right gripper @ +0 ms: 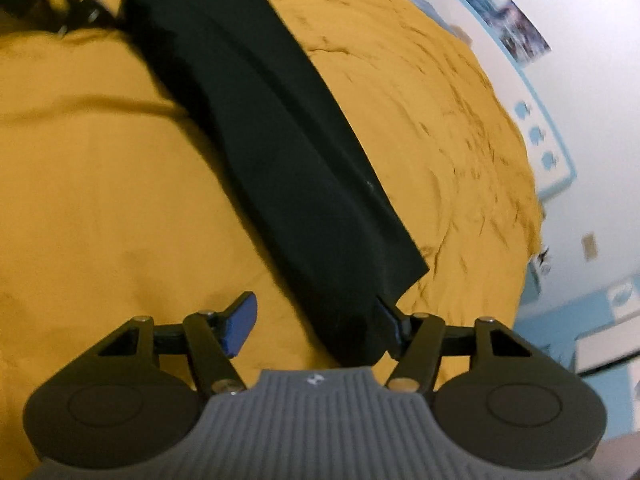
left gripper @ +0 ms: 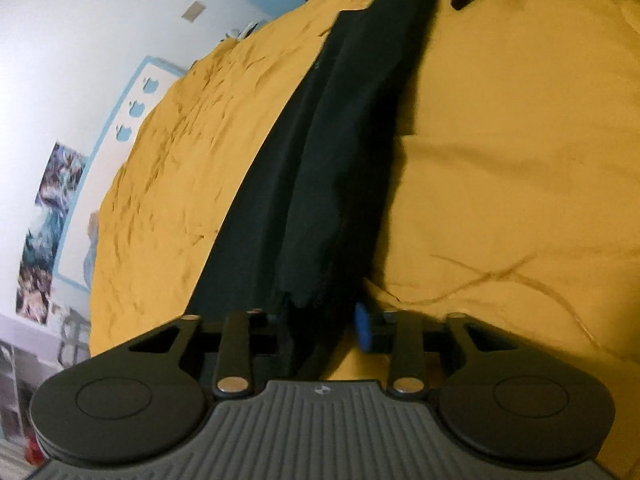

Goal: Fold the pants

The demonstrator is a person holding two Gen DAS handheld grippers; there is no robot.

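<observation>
Stretching between the two grippers, the pants (left gripper: 344, 152) lie as one long dark strip on the yellow bed (left gripper: 500, 160), well in from its far edge. Left gripper (left gripper: 320, 332) is narrow, clamped on one end. Right gripper (right gripper: 316, 324) stands half open around the other end, left pad (right gripper: 240, 320) clear of cloth.

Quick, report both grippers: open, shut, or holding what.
Left gripper: shut on one end of the black pants.
Right gripper: open; the other end lies between its fingers, unpinched.
</observation>
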